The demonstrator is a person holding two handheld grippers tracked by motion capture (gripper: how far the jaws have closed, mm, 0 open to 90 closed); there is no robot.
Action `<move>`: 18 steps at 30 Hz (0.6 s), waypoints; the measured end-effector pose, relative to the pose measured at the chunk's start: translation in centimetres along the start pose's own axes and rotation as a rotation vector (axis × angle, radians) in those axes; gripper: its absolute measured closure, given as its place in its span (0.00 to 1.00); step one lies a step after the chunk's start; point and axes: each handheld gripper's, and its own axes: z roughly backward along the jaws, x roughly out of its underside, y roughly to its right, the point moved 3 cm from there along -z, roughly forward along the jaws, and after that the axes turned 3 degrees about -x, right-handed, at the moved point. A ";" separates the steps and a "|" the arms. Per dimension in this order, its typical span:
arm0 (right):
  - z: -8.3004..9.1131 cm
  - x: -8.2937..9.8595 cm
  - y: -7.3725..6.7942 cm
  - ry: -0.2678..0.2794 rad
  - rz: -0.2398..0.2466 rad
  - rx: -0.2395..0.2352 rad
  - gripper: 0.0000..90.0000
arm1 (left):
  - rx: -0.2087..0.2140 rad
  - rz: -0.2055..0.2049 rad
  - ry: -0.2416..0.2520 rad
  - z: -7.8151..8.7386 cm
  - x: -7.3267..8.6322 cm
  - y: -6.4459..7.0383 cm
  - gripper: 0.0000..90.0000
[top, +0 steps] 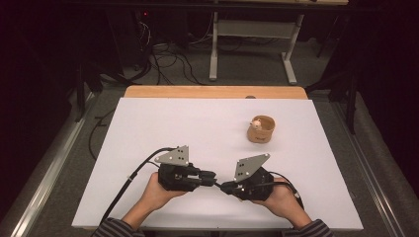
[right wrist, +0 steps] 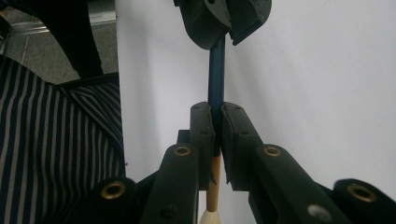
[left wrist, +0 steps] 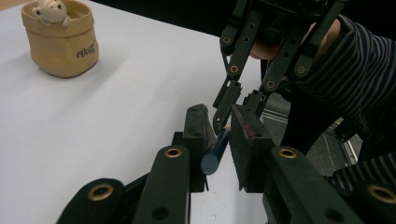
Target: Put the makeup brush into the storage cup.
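The right gripper [right wrist: 214, 128] has its 2 jaws closed tight on a thin pen-like stick [right wrist: 216, 77], dark blue along the shaft and turning tan, with a pale tip, behind the pads. The left gripper [left wrist: 219, 140] grips the stick's other end, though from its own camera the pads look slightly apart around the round blue butt, so that hold seems looser. The stick spans the short gap between both grippers, low over the white table [top: 163, 123] near the person's edge.

It looks light, stiff and smooth, so I'd guess it could slide or twist in the pads; a hold near each end, as now, suits pulling a cap off.

From above, the stick is barely visible between the black jaws. Whether there is a cap seam, I can't tell. Well apart stands a tan cup [top: 260, 130] holding a small figure.
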 end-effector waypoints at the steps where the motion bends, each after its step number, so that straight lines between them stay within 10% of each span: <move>1: 0.0 0.0 0.0 0.002 0.000 0.002 0.95 | 0.001 0.001 0.000 0.0 0.0 0.0 0.86; 18: 0.0 0.0 0.0 -0.001 0.007 0.015 0.95 | 0.046 0.018 0.005 0.0 -0.2 -0.1 0.92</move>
